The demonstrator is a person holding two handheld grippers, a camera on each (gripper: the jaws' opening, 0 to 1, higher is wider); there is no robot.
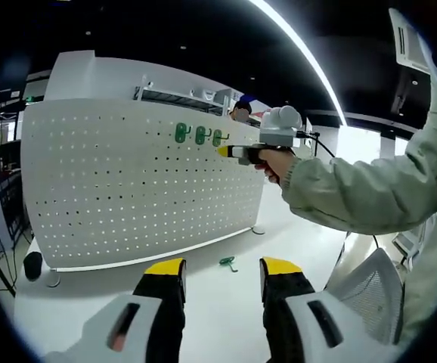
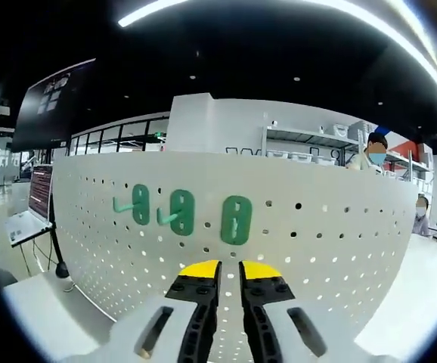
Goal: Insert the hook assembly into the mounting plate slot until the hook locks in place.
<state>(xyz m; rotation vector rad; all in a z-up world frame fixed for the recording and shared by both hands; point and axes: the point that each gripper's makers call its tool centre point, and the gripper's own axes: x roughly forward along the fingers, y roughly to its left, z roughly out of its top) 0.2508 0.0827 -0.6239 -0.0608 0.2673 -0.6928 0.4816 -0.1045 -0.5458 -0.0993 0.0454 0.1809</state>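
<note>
- We are looking at a white pegboard (image 1: 139, 178) standing upright on a white table (image 1: 218, 302); three green hooks (image 1: 199, 135) are sitting in a row near its top edge.
- In the right gripper view the third hook (image 2: 235, 220) is hanging just above our right gripper (image 2: 229, 271), whose yellow-tipped jaws are standing nearly together with a thin gap – nothing is showing between them.
- In the left gripper view that same right gripper (image 1: 224, 151) is reaching toward the pegboard beside the row, held by a hand (image 1: 275, 162) in a pale sleeve.
- Our left gripper (image 1: 222, 271) is hovering over the table with jaws wide apart, gripping nothing.
- A loose green hook (image 1: 227, 262) is lying on the table – ahead of the left jaws, near the pegboard's foot.
</note>
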